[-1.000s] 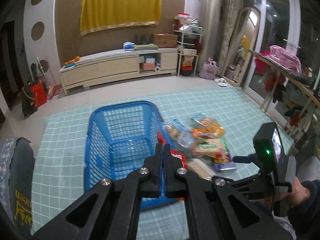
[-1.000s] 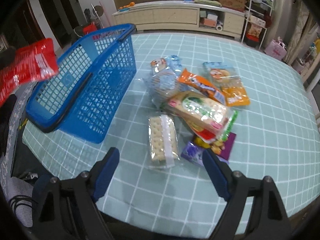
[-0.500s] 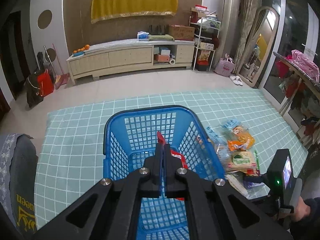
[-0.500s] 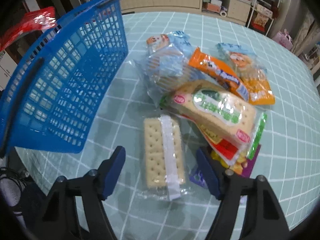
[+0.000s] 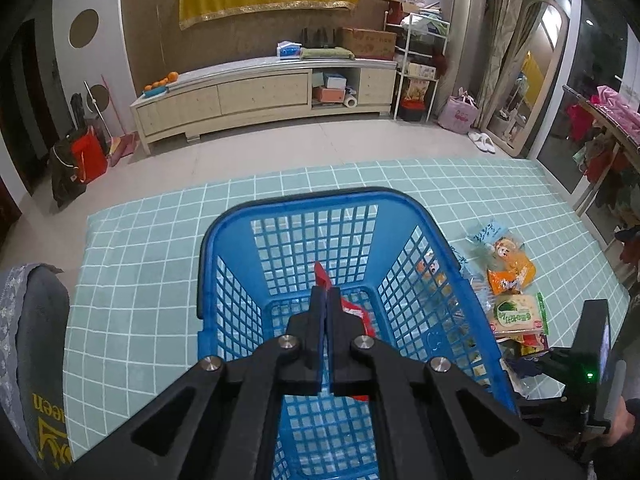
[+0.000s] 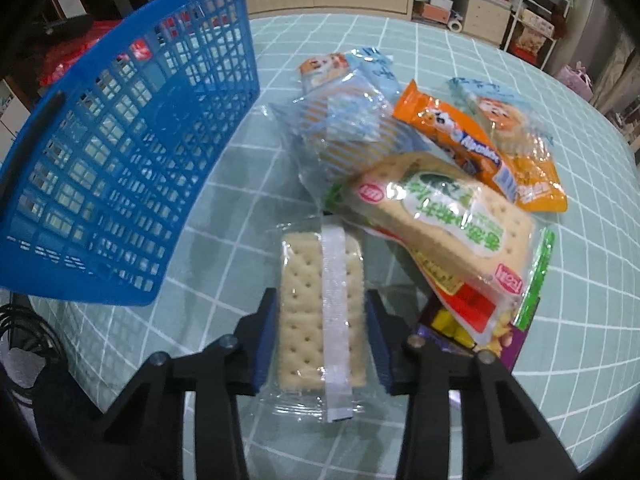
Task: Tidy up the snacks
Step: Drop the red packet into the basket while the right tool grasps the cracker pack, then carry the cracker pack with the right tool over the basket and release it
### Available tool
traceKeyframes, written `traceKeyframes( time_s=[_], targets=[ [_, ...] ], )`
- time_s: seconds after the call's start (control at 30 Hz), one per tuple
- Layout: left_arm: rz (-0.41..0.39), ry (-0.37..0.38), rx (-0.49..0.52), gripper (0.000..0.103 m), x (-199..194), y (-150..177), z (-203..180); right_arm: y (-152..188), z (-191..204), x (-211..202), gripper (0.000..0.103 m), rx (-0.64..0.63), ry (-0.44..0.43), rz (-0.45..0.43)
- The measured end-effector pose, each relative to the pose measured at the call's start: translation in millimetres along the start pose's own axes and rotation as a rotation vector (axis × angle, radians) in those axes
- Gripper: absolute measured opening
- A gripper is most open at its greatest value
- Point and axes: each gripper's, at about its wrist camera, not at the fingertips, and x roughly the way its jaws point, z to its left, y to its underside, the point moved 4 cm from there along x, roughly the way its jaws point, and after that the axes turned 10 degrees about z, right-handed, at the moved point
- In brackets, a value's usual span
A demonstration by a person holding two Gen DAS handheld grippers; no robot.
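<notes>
Two grippers work over a teal grid-patterned tablecloth (image 6: 520, 320): the left gripper (image 5: 327, 300), jaws clamped on a red snack packet (image 5: 352, 312), hangs inside the blue plastic mesh basket (image 5: 280, 208); the right gripper (image 6: 322, 320) straddles a clear-wrapped cracker pack (image 6: 316, 300), jaws wide. A long beige cabinet (image 5: 260, 92) lines the far wall.

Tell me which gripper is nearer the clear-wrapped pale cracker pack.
Right. The right gripper straddles the cracker pack, fingers either side. The left gripper is over the blue plastic basket, clamping a red packet.
</notes>
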Motion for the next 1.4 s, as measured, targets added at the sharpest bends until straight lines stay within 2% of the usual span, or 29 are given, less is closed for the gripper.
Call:
traceKeyframes(
  time_s=[0.2,0.27,0.33,0.53,0.67,0.77,0.93,1.4],
  targets=[
    [0.016,-0.003,0.029,0.001,7.2,5.5,-1.0,8.8,4.9,-12.0,0.047,0.001,-0.017,-0.01],
    [0.014,0.0,0.022,0.009,4.8,5.9,1.0,11.6,6.6,-19.8,0.047,-0.001,-0.016,-0.014],
    [0.005,-0.015,0.026,0.033,0.0,7.7,2.0,12.8,7.8,-26.6,0.047,0.0,-0.015,-0.018],
    [-0.031,-0.009,0.028,0.05,-22.5,17.9,0.8,15.5,10.7,-55.3,0.047,0.0,-0.002,-0.055],
    [-0.036,0.006,0.012,0.05,-37.2,24.4,1.8,17.3,14.4,-76.6,0.047,0.0,0.008,-0.085],
    [-0.044,0.012,0.011,0.058,-48.9,30.8,0.4,20.0,16.5,-94.9,0.047,0.003,0.007,-0.11],
    [-0.064,-0.001,0.037,0.062,-69.0,43.1,-1.2,21.2,28.0,-124.2,0.047,-0.002,0.013,-0.161],
    [-0.067,0.019,0.066,0.064,-88.0,62.3,13.6,-25.3,80.4,-167.1,0.047,-0.022,0.009,-0.261]
  ],
)
